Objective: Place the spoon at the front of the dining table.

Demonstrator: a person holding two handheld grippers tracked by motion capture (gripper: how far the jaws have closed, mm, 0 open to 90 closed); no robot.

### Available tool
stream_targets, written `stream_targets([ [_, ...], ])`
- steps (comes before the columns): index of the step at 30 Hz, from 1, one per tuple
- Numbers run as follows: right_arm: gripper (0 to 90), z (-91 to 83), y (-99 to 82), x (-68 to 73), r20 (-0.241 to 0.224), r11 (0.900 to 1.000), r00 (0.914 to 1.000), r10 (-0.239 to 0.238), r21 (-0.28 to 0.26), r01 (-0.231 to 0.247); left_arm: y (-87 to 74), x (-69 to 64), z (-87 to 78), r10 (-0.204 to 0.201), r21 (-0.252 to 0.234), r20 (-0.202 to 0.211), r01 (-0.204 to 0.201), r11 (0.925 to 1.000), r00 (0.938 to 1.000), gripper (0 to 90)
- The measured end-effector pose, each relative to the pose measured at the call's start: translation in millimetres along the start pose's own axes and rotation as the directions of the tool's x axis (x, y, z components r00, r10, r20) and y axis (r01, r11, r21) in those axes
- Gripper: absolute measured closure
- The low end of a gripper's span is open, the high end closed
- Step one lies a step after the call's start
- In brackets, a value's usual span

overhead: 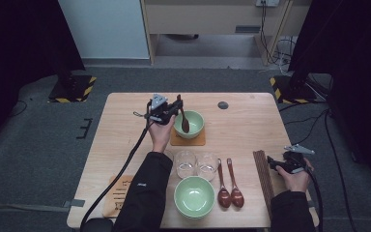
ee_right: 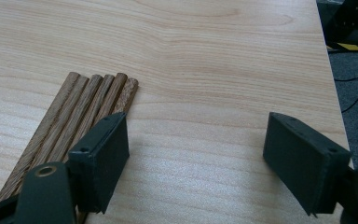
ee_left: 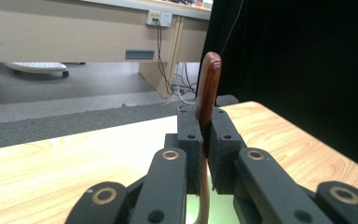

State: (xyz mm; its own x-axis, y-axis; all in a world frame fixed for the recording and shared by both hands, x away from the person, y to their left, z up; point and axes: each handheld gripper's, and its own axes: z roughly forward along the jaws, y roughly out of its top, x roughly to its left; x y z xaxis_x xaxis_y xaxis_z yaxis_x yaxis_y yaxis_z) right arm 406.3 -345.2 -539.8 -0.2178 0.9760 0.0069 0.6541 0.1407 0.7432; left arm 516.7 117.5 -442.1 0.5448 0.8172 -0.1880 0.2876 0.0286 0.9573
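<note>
High view showed the left gripper at the far side of the table, pinching a brown wooden spoon by the upper part of its handle. The spoon hung almost upright, its long axis running top to bottom, with the dark bowl end lowest and sitting over, or perhaps already inside, the far green bowl; hard to tell contact from above. That bowl rested on a tan coaster. In the left gripper view the jaws were pressed tight on the spoon, its handle tip sticking up past the pads and its shaft dropping toward pale green below. So the key relation: bowl directly under the spoon, straight down from the gripper, and the left hand far nearer to it than the right. The likely next move was a short lowering and release. The right gripper sat low at the near right edge, well apart from the bowl, its jaws spread with nothing between them. In the right gripper view the chopsticks lay flat just beside and partly under one pad, long axis pointing away from the gripper. Two more spoons, two glasses and a second green bowl stood near the front.
</note>
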Motion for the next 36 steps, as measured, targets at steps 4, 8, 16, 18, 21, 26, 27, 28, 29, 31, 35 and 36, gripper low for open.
stream_targets([
  [4, 19.9, 0.4, 0.3, 0.2, -0.007, 1.0000, 1.0000, -0.004, 0.004, 0.004, -2.7, -0.7, 1.9, 0.000, 0.014, 0.001, 0.000, 0.9999, 1.0000, 84.2],
  [8, 19.1, 0.5, 0.3, -0.1, -0.005, 1.0000, 1.0000, -0.002, 0.006, 0.002, -4.9, -0.6, 2.8, 0.006, 0.032, -0.005, -0.006, 0.9995, 1.0000, 84.2],
  [16, 15.4, 1.6, 1.0, -1.1, -0.007, 0.9999, 1.0000, -0.006, 0.012, 0.006, -6.1, -4.3, 2.3, 0.022, 0.035, 0.001, -0.022, 0.9991, 0.9998, 84.1],
  [18, 14.2, 1.7, 1.0, -1.2, -0.005, 0.9999, 1.0000, -0.005, 0.015, 0.005, -6.1, -3.7, 1.7, 0.020, 0.036, 0.001, -0.020, 0.9992, 0.9998, 84.1],
  [21, 13.5, 1.9, 1.1, -1.4, -0.002, 0.9999, 1.0000, -0.002, 0.017, 0.002, -7.2, -1.5, 0.1, 0.009, 0.030, 0.001, -0.009, 0.9995, 1.0000, 84.1],
  [26, 11.8, 2.2, 1.2, -1.5, 0.001, 0.9998, 1.0000, 0.002, 0.019, -0.002, -8.4, 3.7, -3.3, -0.002, 0.034, -0.011, 0.003, 0.9994, 0.9999, 83.5],
  [27, 11.0, 2.4, 1.3, -1.7, 0.003, 0.9998, 1.0000, 0.002, 0.021, -0.002, -8.4, 4.2, -3.9, 0.000, 0.035, -0.014, 0.001, 0.9994, 0.9999, 83.3],
  [28, 9.9, 2.7, 1.3, -1.9, 0.005, 0.9998, 1.0000, 0.004, 0.022, -0.004, -8.5, 4.5, -4.4, 0.003, 0.036, -0.017, -0.003, 0.9994, 0.9998, 83.0],
  [29, 9.3, 3.0, 1.4, -2.1, 0.007, 0.9997, 1.0000, 0.005, 0.023, -0.005, -8.6, 5.0, -5.2, 0.007, 0.037, -0.021, -0.006, 0.9993, 0.9998, 82.8],
  [31, 8.4, 3.2, 1.5, -2.5, 0.010, 0.9996, 0.9999, 0.006, 0.026, -0.006, -8.8, 5.5, -6.5, 0.015, 0.041, -0.028, -0.014, 0.9991, 0.9995, 82.5],
  [35, 6.6, 3.5, 1.7, -2.3, 0.014, 0.9994, 0.9998, 0.014, 0.031, -0.014, -8.6, 6.7, -9.2, 0.033, 0.057, -0.045, -0.031, 0.9979, 0.9984, 81.3],
  [36, 5.6, 3.6, 1.7, -2.4, 0.016, 0.9993, 0.9997, 0.016, 0.034, -0.017, -7.8, 6.7, -9.9, 0.039, 0.065, -0.049, -0.035, 0.9973, 0.9981, 80.9],
])
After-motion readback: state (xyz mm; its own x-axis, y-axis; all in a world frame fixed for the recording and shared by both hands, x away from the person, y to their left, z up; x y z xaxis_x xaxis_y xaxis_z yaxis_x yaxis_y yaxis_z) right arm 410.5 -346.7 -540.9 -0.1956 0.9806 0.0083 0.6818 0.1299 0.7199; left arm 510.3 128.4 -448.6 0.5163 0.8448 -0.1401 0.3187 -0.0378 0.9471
